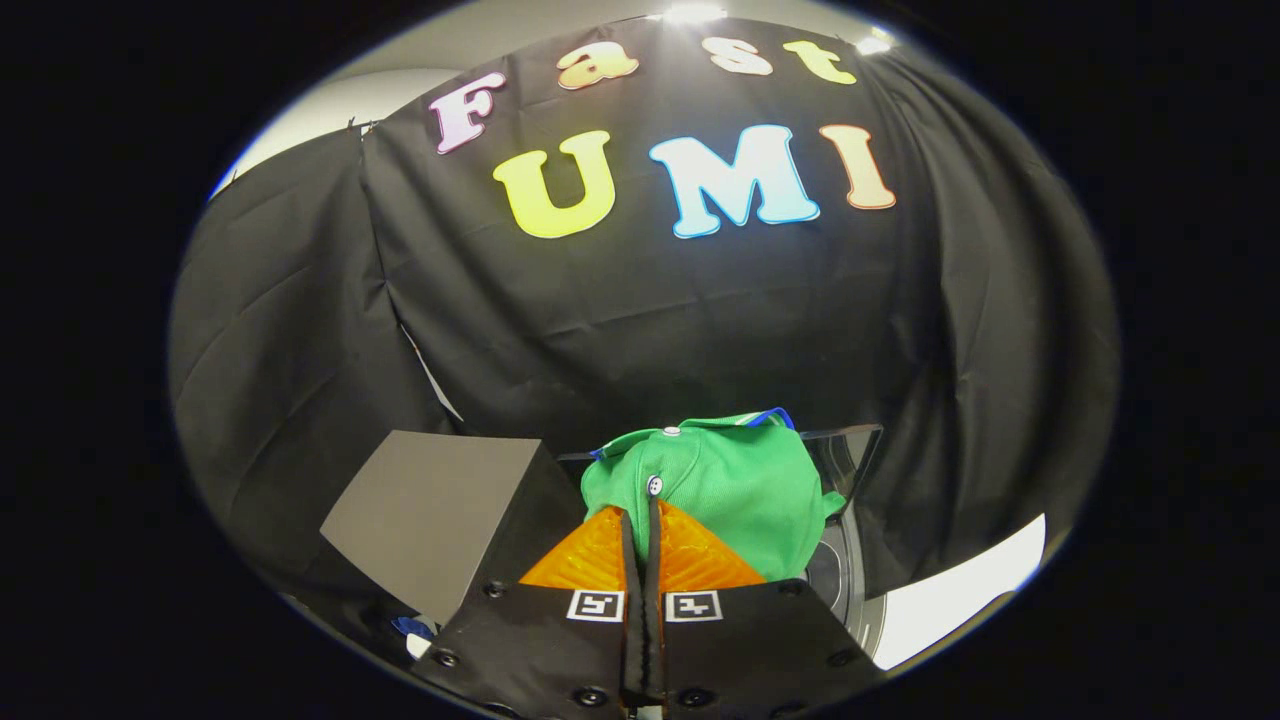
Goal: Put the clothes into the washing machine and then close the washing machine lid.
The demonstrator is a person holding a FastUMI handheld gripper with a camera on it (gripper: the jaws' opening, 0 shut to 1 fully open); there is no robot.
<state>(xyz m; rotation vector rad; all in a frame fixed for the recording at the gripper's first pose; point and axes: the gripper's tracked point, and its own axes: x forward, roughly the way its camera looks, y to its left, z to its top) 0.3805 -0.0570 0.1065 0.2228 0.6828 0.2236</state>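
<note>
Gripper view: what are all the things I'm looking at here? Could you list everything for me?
Green garment: one, green with white buttons and a blue trim at the top, bunched up just ahead of the fingers, its near edge pinched between their tips.
Washing machine: one, dark with a glossy round opening, partly hidden behind and right of the garment.
Grey panel: one, flat grey, tilted, left of the garment; possibly the raised lid, cannot tell for sure.
Black cloth wall: one, black, draped behind everything.
Gripper: one, black body with orange fingers, closed together on the garment's fabric.
</note>
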